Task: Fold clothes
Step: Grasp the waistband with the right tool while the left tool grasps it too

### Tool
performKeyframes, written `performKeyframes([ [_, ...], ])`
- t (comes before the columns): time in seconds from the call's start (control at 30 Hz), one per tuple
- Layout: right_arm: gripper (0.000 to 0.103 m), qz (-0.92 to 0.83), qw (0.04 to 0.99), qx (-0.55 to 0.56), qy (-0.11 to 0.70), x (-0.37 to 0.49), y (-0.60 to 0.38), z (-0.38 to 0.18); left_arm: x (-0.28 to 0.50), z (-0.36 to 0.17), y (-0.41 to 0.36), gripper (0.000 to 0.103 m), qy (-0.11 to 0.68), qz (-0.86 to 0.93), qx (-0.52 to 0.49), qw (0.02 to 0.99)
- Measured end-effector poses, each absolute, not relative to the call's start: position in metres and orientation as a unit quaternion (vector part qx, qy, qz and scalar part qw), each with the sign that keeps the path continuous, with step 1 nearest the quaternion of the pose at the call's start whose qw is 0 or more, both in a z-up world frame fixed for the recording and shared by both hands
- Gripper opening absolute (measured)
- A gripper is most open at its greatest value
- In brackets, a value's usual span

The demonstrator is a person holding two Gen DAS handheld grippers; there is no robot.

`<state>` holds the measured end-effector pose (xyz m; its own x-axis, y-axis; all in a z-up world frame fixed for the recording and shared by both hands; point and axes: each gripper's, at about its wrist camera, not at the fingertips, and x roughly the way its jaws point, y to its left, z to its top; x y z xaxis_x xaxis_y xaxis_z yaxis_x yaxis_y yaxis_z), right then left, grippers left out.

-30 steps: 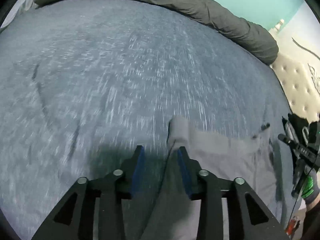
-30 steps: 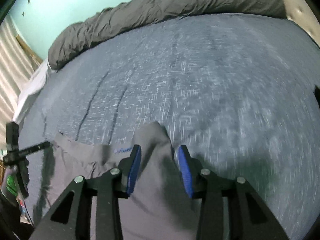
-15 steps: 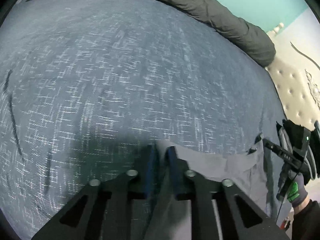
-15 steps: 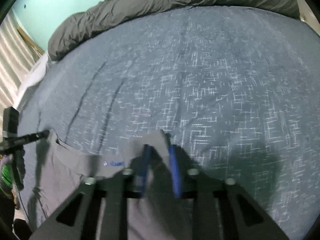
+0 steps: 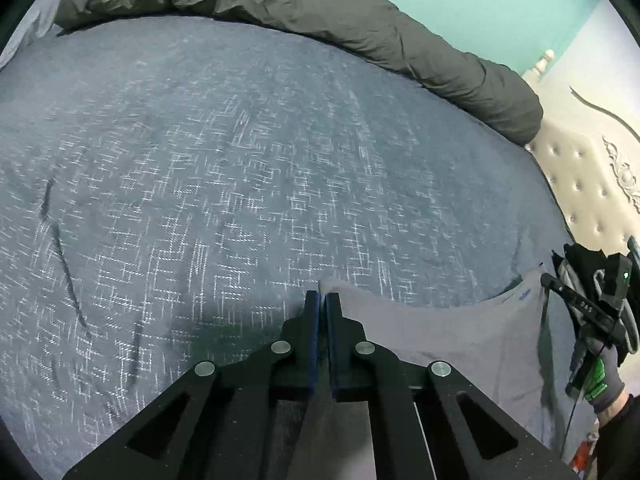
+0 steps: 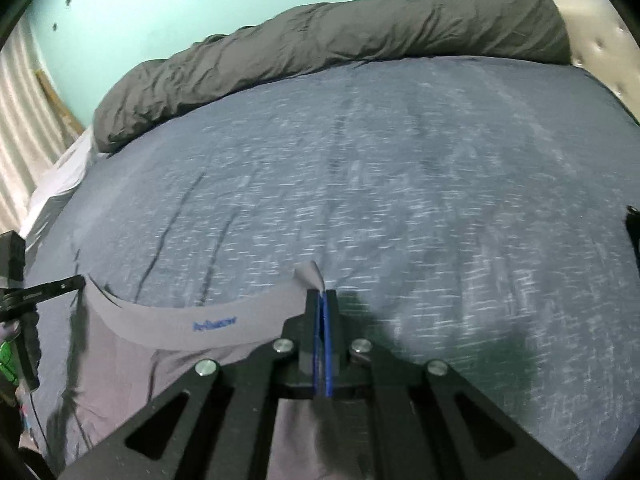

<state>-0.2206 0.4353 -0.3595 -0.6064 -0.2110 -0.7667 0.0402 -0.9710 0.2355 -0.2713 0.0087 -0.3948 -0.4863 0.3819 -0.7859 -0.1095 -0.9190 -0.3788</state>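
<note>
Grey garment (image 5: 452, 332) clamped at opposite waistband corners by left hand-held gripper (image 5: 322, 300) and right hand-held gripper (image 6: 322, 298), jaws just closed; thin bites, liable to slip off onto bed (image 5: 240, 184) once lifted.

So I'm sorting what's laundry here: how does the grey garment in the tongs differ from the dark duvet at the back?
The grey garment is pale, smooth and thin, with a small blue logo; the dark duvet is charcoal, puffy and crumpled. The garment is pinched at two corners by the left tongs and right tongs; the duvet lies untouched. Both rest on the blue bedspread.
</note>
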Motion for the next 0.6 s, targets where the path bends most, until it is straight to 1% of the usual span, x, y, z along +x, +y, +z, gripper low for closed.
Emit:
performKeyframes([
  [0.47, 0.001, -0.878, 0.035, 0.469, -0.09, -0.24, 0.421, -0.393, -0.28, -0.423, 0.008, 0.004, -0.129, 0.841, -0.508, 0.131],
  [0.5, 0.001, -0.877, 0.031, 0.471, -0.088, -0.24, 0.42, -0.394, -0.28, -0.423, 0.008, 0.006, -0.128, 0.841, -0.509, 0.13],
  [0.6, 0.005, -0.881, 0.016, 0.466, -0.077, -0.236, 0.417, -0.388, -0.279, -0.42, 0.005, 0.006, -0.127, 0.84, -0.511, 0.13],
])
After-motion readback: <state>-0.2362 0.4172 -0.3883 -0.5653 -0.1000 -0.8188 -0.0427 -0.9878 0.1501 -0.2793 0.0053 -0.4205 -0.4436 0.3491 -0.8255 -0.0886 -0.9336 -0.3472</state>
